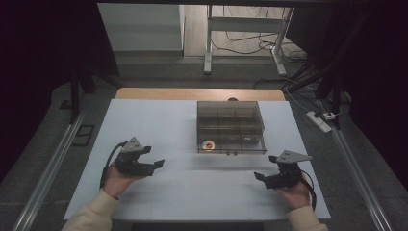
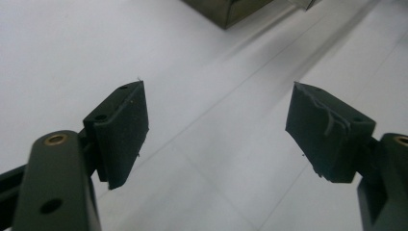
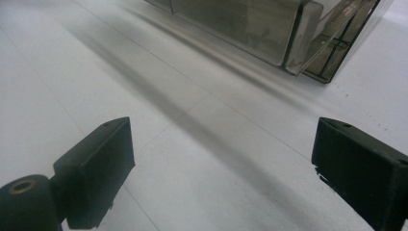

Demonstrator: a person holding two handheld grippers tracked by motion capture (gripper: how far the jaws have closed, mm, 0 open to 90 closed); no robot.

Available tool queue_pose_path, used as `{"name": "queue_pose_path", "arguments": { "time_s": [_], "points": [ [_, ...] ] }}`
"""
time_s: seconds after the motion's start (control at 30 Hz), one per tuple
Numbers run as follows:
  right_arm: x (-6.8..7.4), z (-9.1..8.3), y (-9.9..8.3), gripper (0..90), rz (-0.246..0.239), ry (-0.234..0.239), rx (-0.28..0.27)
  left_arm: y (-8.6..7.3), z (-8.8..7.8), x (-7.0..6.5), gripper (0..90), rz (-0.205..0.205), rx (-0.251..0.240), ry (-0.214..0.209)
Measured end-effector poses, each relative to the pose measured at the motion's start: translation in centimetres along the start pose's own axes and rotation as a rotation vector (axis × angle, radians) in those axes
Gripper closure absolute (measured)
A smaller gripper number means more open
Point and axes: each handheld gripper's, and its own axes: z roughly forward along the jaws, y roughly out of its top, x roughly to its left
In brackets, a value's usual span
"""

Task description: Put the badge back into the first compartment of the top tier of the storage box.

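A clear smoky plastic organizer box (image 1: 230, 126) with several compartments stands at the middle back of the white table (image 1: 163, 125). A small round red-and-white object (image 1: 208, 144) lies in its front left compartment. My left gripper (image 1: 156, 166) is held low at the table's left front, open, nothing between its jaws (image 2: 216, 125). My right gripper (image 1: 262, 175) hovers at the right front, also open and empty (image 3: 221, 159). The box's corner (image 3: 298, 43) lies ahead of the right gripper, and a dark corner of the box (image 2: 226, 9) lies far ahead of the left one.
Two small dark items (image 1: 231, 153) lie on the table just in front of the box. A power strip (image 1: 319, 121) lies on the floor at the right. White desk legs (image 1: 208, 43) stand beyond the table. Bare white tabletop lies between the two grippers.
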Motion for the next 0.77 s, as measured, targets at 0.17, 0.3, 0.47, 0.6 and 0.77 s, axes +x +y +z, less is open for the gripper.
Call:
{"name": "queue_pose_path", "arguments": {
  "time_s": [0.17, 0.3, 0.47, 0.6, 0.77],
  "points": [
    [0.0, 0.1, 0.0, 7.4, 0.002, -0.003, -0.001, -1.6, -0.6, 0.3, 21.7, -0.029, 0.008, 0.010],
    [0.0, 0.1, 0.0, 7.4, 0.000, -0.003, -0.002, -2.5, -0.8, 0.4, 21.0, -0.036, 0.025, 0.020],
    [0.0, 0.1, 0.0, 7.4, 0.001, 0.003, -0.002, -2.6, -1.2, 0.5, 20.8, -0.045, 0.013, 0.027],
    [0.1, 0.1, 0.0, 7.3, 0.000, 0.003, -0.004, -2.6, -1.1, 0.5, 20.5, -0.039, 0.018, 0.028],
    [0.0, 0.0, 0.0, 7.4, -0.003, 0.005, -0.006, -2.7, -1.0, 0.5, 20.1, -0.042, 0.022, 0.029]
  ]
}}
